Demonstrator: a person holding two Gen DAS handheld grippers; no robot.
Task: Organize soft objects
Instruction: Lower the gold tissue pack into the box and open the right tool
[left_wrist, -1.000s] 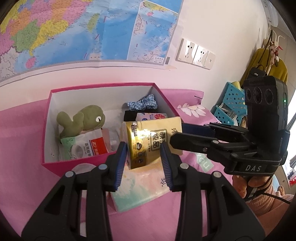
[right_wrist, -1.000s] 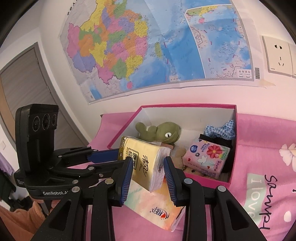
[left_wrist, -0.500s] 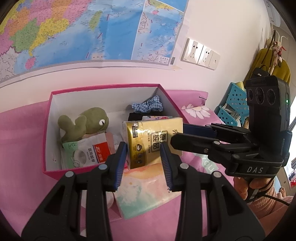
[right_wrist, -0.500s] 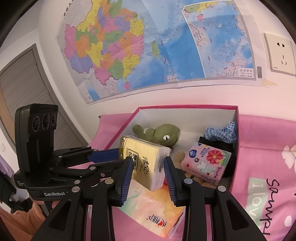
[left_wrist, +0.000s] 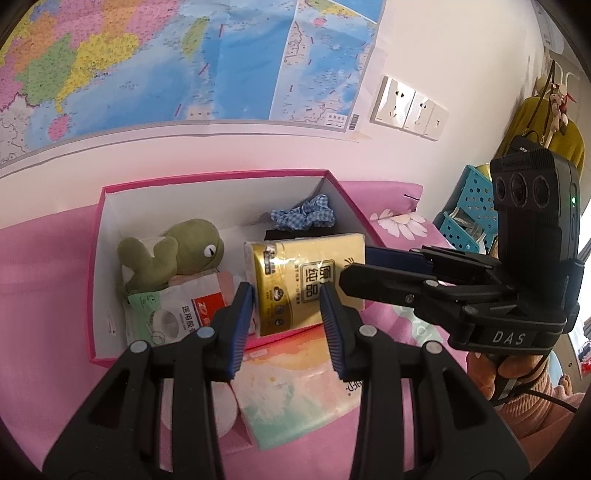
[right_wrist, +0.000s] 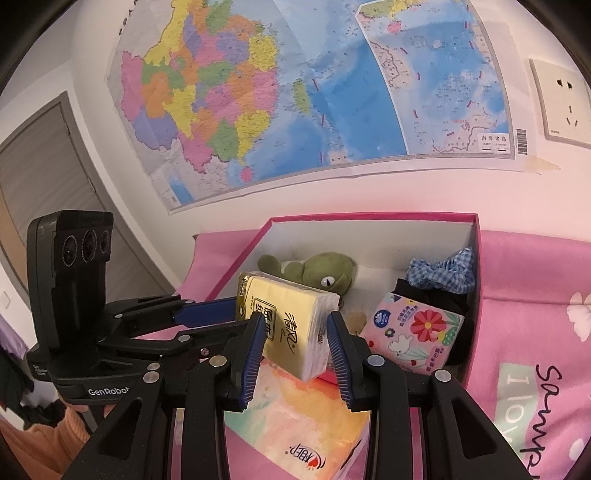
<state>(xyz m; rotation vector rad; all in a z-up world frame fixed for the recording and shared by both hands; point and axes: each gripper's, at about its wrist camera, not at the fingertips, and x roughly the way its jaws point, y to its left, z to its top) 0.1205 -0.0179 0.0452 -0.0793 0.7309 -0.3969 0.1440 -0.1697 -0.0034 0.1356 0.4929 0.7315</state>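
The rectangular, glossy-wrapped yellow tissue pack (right_wrist: 291, 328) is clamped by both the left gripper (left_wrist: 288, 314) and right gripper (right_wrist: 295, 339), above the pink cardboard box (left_wrist: 96, 258) rim; a plush whale (left_wrist: 173, 254) lies at 10 o'clock.

One box (left_wrist: 96, 258), three tissue packs (left_wrist: 306, 280) (left_wrist: 295, 387) (right_wrist: 413, 332), one plush (left_wrist: 173, 254), one scrunchie (left_wrist: 303, 216).
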